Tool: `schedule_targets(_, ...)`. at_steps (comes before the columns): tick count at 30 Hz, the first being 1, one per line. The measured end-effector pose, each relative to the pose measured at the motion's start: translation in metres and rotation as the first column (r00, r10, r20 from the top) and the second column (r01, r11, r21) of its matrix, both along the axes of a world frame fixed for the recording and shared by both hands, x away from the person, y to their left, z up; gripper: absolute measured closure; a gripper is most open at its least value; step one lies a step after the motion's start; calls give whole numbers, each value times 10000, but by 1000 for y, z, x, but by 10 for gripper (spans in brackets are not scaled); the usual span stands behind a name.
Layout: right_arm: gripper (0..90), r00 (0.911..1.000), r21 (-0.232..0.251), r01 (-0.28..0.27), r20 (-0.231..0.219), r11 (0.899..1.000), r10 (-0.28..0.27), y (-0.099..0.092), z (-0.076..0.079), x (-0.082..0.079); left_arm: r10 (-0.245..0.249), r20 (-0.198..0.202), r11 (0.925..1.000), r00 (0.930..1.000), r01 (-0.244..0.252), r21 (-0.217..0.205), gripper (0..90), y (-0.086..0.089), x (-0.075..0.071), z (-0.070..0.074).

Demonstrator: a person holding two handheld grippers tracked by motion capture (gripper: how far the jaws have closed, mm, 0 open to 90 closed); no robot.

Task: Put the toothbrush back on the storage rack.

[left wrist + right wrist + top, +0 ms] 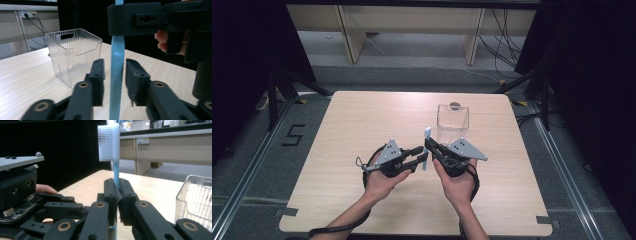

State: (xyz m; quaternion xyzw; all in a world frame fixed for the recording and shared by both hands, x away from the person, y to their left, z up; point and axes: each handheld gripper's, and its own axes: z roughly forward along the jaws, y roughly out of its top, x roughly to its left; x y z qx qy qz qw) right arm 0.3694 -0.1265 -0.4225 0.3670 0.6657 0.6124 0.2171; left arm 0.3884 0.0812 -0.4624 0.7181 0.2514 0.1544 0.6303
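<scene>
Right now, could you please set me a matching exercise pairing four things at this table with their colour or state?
Things:
1. toothbrush
2. left gripper
3. right gripper
4. clear bin

States:
a. jaws apart, pads off the handle between them
b. empty, standing upright on the table
c. light blue handle, held upright with white bristles on top
d. jaws clamped on the handle

Pairs: 1-c, 2-a, 3-d, 4-b
</scene>
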Motion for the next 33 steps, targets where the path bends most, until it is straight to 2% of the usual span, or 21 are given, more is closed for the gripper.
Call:
schedule_targets(1,862,9997,-126,92,211,9999,-89,-2,1,1,60,-3,10000,10000,-60,71,618,1,-1,0)
schedule_targets(2,863,10000,-73,43,80,10000,-42,-2,1,1,101,3,9997,9999,-101,225,601,4,-1,-1)
schedule_targets(6,862,9999,-42,167,33,9999,-167,-6,2,1,322,-83,9983,9994,-318,486,543,11,-1,-3)
schedule_targets(9,861,9994,-7,341,56,9994,-341,-11,2,1,643,-145,9951,9978,-630,765,496,27,-1,-5)
schedule_targets(10,861,9994,-7,341,56,9994,-341,-11,2,1,643,-145,9951,9978,-630,765,490,27,-1,-5)
schedule_targets(12,861,9988,-141,480,110,9987,-478,-15,2,0,886,-217,9917,9958,-862,959,475,42,-1,-6)
schedule_targets(14,861,9982,-142,548,233,9984,-544,-16,2,2,1034,-211,9895,9944,-1007,1041,463,47,-1,-7)
schedule_targets(15,861,9989,8,467,103,9989,-467,-17,3,1,1122,-194,9881,9935,-1095,1077,454,52,-1,-8)
schedule_targets(16,861,9977,-200,605,325,9980,-599,-19,3,2,1212,-198,9878,9924,-1186,1007,446,56,-1,-9)
schedule_targets(17,861,9983,-41,553,184,9985,-552,-19,4,1,1364,-179,9855,9905,-1338,1041,431,63,-1,-11)
schedule_targets(18,861,9983,-41,553,184,9985,-552,-19,4,1,1364,-179,9855,9905,-1338,1041,425,63,-1,-11)
schedule_targets(19,861,9971,-182,671,359,9976,-664,-20,4,2,1466,-221,9833,9889,-1433,1120,425,67,-1,-11)
schedule_targets(20,861,9982,-45,578,152,9983,-578,-20,5,1,1537,-190,9827,9879,-1508,1075,418,72,-1,-13)
schedule_targets(22,861,9975,-143,644,297,9978,-639,-22,6,2,1788,-241,9776,9836,-1748,1173,400,82,-2,-14)
schedule_targets(26,861,9973,-105,651,343,9978,-647,-23,7,2,1989,-237,9746,9797,-1952,1101,388,93,-3,-18)
schedule_targets(28,860,9962,-269,791,400,9965,-780,-26,8,2,2195,-189,9690,9754,-2157,1208,378,103,-4,-21)
schedule_targets(29,860,9968,-65,761,244,9971,-759,-26,8,2,2318,-201,9657,9726,-2275,1253,373,107,-5,-23)
schedule_targets(30,860,9968,-65,761,244,9971,-759,-26,8,2,2318,-201,9657,9726,-2275,1253,369,107,-5,-23)
schedule_targets(33,860,9953,-135,898,369,9959,-892,-29,9,2,2637,-128,9571,9645,-2600,1280,361,119,-6,-26)
